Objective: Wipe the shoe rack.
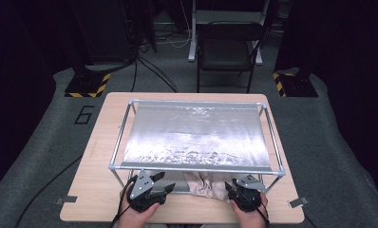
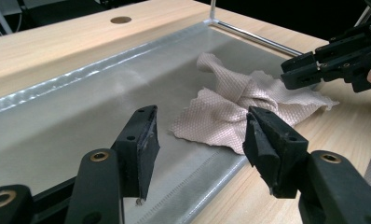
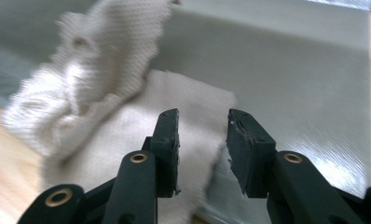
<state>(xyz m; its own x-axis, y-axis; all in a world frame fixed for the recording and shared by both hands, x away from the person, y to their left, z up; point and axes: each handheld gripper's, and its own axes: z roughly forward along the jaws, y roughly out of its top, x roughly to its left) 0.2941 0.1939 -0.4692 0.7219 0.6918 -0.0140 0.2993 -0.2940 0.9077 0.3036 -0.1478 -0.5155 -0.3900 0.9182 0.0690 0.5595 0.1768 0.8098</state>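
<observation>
Wooden counter (image 1: pixel 97 190), silver sheet (image 2: pixel 72 116) under rack: crumpled cloth (image 2: pixel 235 105) at near edge; left tool (image 2: pixel 200 140) and right tool (image 3: pixel 202 149) both apart, empty, poised to spread it

Dark room, grey carpet (image 1: pixel 35 156), folding chair (image 1: pixel 227 50) behind wood table (image 1: pixel 101 190), hazard-striped bases

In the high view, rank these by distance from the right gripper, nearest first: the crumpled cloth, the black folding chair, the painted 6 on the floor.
From the right gripper:
1. Crumpled cloth, just to its left at the table's near edge, under the metal frame.
2. Painted 6, on the floor off the table's far left corner.
3. Black folding chair, beyond the table's far edge.
</observation>
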